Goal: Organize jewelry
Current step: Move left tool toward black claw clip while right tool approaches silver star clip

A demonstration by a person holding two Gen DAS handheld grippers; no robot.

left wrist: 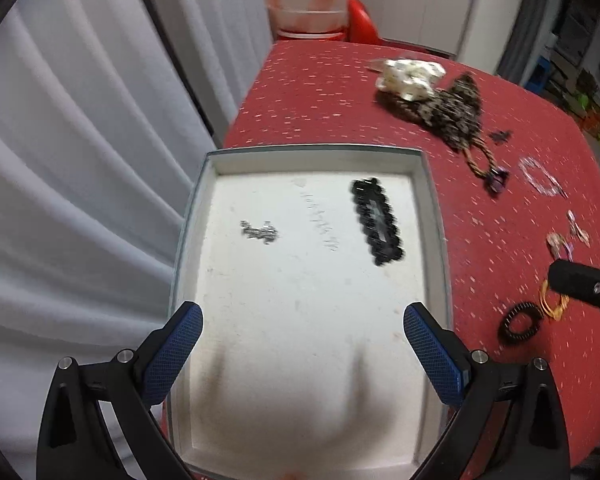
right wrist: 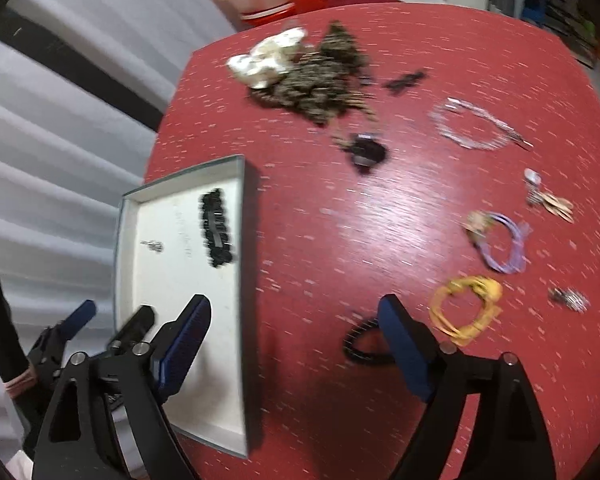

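Left wrist view: the left gripper (left wrist: pixel 302 344) hangs over the white tray (left wrist: pixel 430 184), jaws spread wide and empty. Inside lie a black hair clip (left wrist: pixel 377 221) and a small silver piece (left wrist: pixel 260 232); both look light, and the clip is probably stiff enough to pinch across its middle.

Right wrist view: the right gripper (right wrist: pixel 296 340) has its jaws parted with nothing between them, above the red worktop (right wrist: pixel 380 216). The black coil band (right wrist: pixel 364 344) sits beside one finger and the yellow bracelet (right wrist: pixel 464 312) just beyond; both look soft and springy. There is open room mid-worktop, and the tray's wall is close on the other side.
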